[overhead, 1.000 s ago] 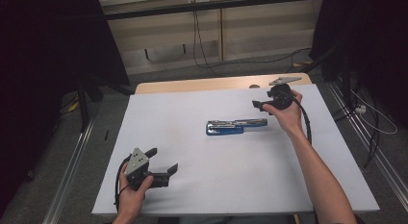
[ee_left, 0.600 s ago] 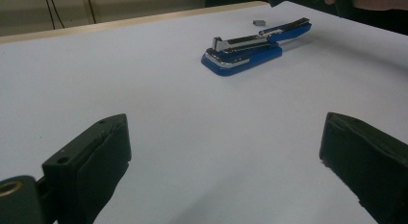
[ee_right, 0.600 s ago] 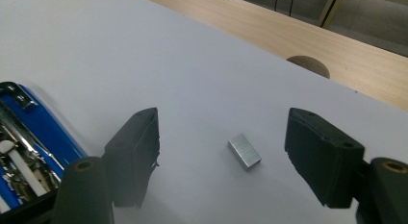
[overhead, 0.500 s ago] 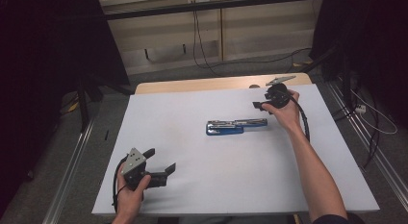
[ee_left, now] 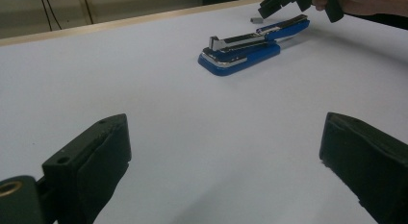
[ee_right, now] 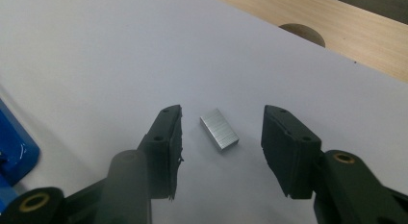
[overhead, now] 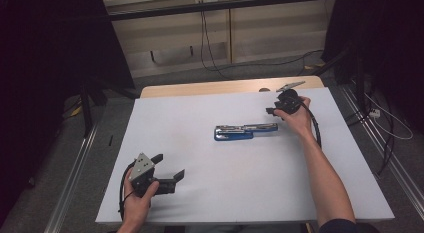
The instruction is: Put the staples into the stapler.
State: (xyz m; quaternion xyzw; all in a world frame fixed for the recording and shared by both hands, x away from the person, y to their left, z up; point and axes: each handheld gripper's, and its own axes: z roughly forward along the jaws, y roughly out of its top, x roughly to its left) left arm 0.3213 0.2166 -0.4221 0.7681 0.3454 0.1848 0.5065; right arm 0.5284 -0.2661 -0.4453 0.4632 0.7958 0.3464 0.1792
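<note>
Staple block (ee_right: 219,130) between closing, not-yet-touching right gripper (ee_right: 221,140) fingers (ee_right: 166,137)

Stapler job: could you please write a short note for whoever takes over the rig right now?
Right claw: open, jaws just been closing, straddling the staple block without touching it.
Left claw: open, holds nothing, near the table's front left.
Stapler: opened out flat mid-table, left of the right claw.
Done: right claw lined up over the staples.
Left: grip the block and, probably, load it into the stapler.

light: dim surround, bright sheet | shadows: soft | focus: near foreground blurred
</note>
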